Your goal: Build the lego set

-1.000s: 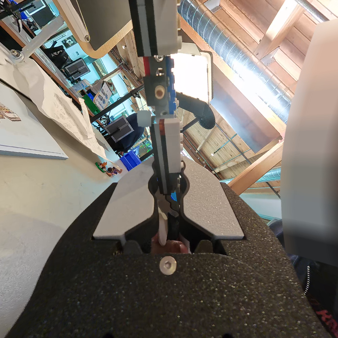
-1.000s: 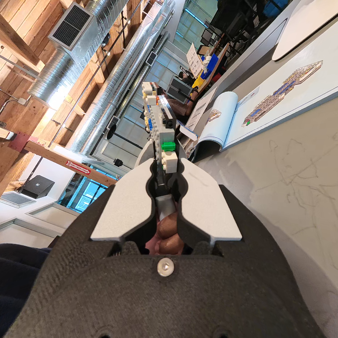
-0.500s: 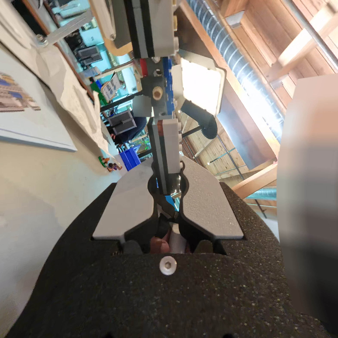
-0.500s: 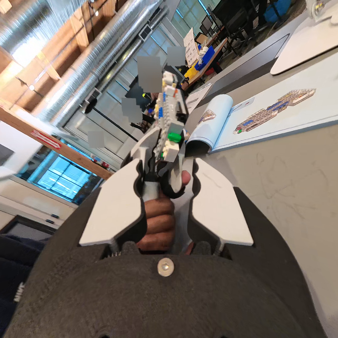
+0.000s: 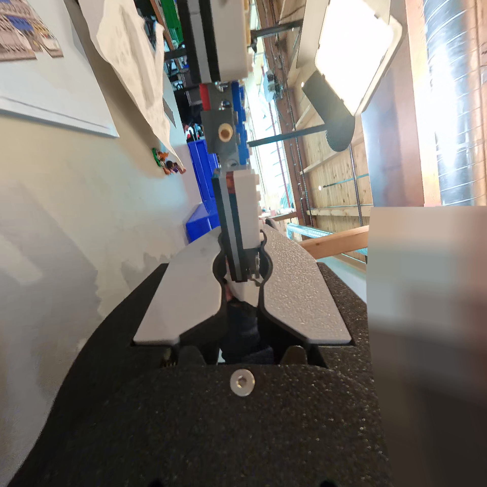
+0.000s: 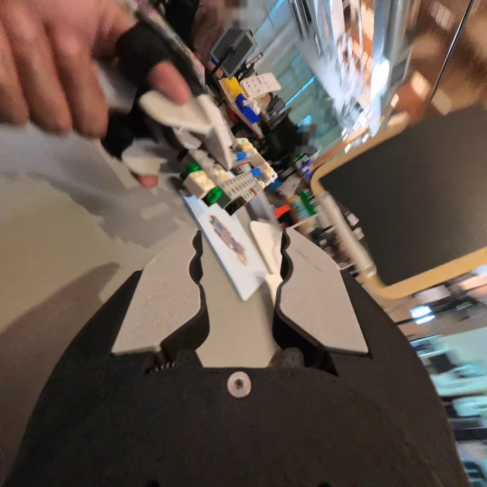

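Table: pale grey surface (image 5: pixel 52 210) along the left side of the left wrist view; open booklet (image 5: pixel 39 79) with printed pictures and a creased sheet of paper (image 5: pixel 131 66) lying on it; small toy figures (image 5: pixel 168 163) farther off near the edge.

Bins: blue (image 5: pixel 203 184), stacked past the table's far edge, just left of the brick model.

Left gripper: (image 5: pixel 241 237) jaws clamped on the near end of a brick model (image 5: pixel 237 210); both grey fingers pressed against its sides, dark layered plates to the left, white studded brick to the right.

Model: long and narrow, reaching away from the camera; grey block with a tan peg, red and blue bricks farther up, wide white section at the top edge of the frame.

Lamp: bright square panel (image 5: pixel 353 52) overhead to the right, wooden ceiling and silver duct beyond.

Right gripper: (image 6: pixel 241 250) jaws wide apart, gripping nothing; only table and a corner of the booklet (image 6: pixel 232 247) seen through the gap.

Hand: (image 6: pixel 66 66) blurred, upper left of the right wrist view, wrapped round the other gripper's handle; same model (image 6: pixel 224 181) jutting from that gripper, with green studs, white and grey bricks, clear of the right gripper's fingers.

Board: dark panel with a light wooden rim (image 6: pixel 408 197) at right.
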The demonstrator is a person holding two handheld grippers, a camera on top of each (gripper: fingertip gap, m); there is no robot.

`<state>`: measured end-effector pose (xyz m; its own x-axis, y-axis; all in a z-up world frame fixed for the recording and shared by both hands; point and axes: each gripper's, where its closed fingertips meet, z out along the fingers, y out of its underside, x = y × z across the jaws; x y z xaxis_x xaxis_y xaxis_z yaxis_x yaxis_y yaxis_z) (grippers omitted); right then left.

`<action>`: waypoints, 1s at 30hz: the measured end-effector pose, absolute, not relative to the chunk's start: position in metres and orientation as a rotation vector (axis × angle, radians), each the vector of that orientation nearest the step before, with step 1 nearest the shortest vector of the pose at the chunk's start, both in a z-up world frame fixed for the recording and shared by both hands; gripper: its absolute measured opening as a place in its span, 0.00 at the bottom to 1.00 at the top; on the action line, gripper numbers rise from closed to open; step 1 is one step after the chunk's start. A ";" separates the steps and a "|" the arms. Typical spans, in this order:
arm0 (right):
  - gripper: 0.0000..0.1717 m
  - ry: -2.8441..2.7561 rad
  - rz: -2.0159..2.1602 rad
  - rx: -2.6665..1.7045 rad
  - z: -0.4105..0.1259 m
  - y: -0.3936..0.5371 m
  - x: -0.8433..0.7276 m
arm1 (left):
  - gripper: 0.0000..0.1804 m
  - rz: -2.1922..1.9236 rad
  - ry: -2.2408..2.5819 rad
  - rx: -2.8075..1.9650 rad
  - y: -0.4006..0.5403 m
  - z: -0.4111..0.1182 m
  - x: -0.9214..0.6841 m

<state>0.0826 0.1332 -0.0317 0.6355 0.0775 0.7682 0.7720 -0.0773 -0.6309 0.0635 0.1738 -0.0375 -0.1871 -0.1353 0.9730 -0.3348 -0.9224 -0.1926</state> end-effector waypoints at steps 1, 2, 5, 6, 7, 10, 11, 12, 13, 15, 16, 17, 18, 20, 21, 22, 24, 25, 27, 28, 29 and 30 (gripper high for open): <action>0.33 -0.806 -0.768 -1.505 -0.034 0.133 0.079 | 0.11 2.242 -0.581 1.912 0.170 -0.035 0.061; 0.32 -0.859 -0.839 -1.451 -0.035 0.133 0.074 | 0.11 2.232 -0.599 1.916 0.166 -0.033 0.058; 0.32 -0.935 -0.945 -1.332 -0.033 0.131 0.059 | 0.11 2.212 -0.631 1.917 0.155 -0.027 0.052; 0.32 -0.946 -0.972 -1.306 -0.031 0.131 0.057 | 0.11 2.206 -0.642 1.922 0.151 -0.025 0.050; 0.32 -0.957 -0.993 -1.272 -0.028 0.129 0.054 | 0.11 2.202 -0.651 1.928 0.148 -0.024 0.048; 0.29 -0.984 -1.049 -1.175 -0.019 0.125 0.045 | 0.12 2.187 -0.662 1.940 0.140 -0.023 0.046; 0.29 -1.002 -1.058 -1.153 -0.019 0.125 0.042 | 0.11 2.182 -0.664 1.941 0.137 -0.022 0.046; 0.28 -1.015 -1.072 -1.136 -0.019 0.125 0.040 | 0.11 2.178 -0.665 1.939 0.134 -0.022 0.046; 0.27 -1.022 -1.094 -1.122 -0.019 0.125 0.039 | 0.12 2.173 -0.670 1.935 0.131 -0.021 0.046; 0.26 -1.040 -1.118 -1.103 -0.019 0.126 0.038 | 0.11 2.158 -0.691 1.928 0.125 -0.020 0.046; 0.25 -1.049 -1.126 -1.096 -0.019 0.126 0.038 | 0.11 2.148 -0.705 1.928 0.122 -0.020 0.047; 0.24 -1.053 -1.138 -1.090 -0.019 0.127 0.038 | 0.11 2.141 -0.716 1.926 0.120 -0.019 0.047; 0.22 -1.052 -1.155 -1.086 -0.018 0.127 0.040 | 0.11 2.137 -0.722 1.920 0.118 -0.018 0.047; 0.20 -1.037 -1.185 -1.085 -0.016 0.129 0.044 | 0.11 2.129 -0.730 1.917 0.116 -0.016 0.047; 0.17 -1.031 -1.192 -1.080 -0.015 0.129 0.045 | 0.11 2.123 -0.736 1.920 0.115 -0.016 0.047; 0.15 -1.029 -1.201 -1.077 -0.015 0.129 0.046 | 0.11 2.120 -0.741 1.927 0.115 -0.016 0.048; 0.12 -1.028 -1.227 -1.080 -0.015 0.130 0.049 | 0.12 2.111 -0.760 1.948 0.116 -0.017 0.048; 0.12 -1.026 -1.226 -1.084 -0.015 0.130 0.049 | 0.12 2.107 -0.760 1.950 0.116 -0.016 0.049; 0.12 -1.016 -1.230 -1.096 -0.014 0.131 0.051 | 0.12 2.117 -0.757 1.950 0.117 -0.015 0.050; 0.12 -1.017 -1.238 -1.094 -0.013 0.132 0.052 | 0.12 2.126 -0.760 1.951 0.117 -0.015 0.050; 0.12 -1.019 -1.245 -1.090 -0.012 0.133 0.052 | 0.12 2.135 -0.758 1.951 0.118 -0.014 0.051; 0.12 -1.017 -1.249 -1.091 -0.012 0.133 0.053 | 0.13 2.148 -0.748 1.947 0.118 -0.013 0.051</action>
<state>0.0534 0.1334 -0.0118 0.0640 -0.1971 0.9783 0.9979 0.0073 -0.0638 0.0515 0.1181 -0.0130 -0.1481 -0.2175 0.9647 -0.4289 -0.8649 -0.2609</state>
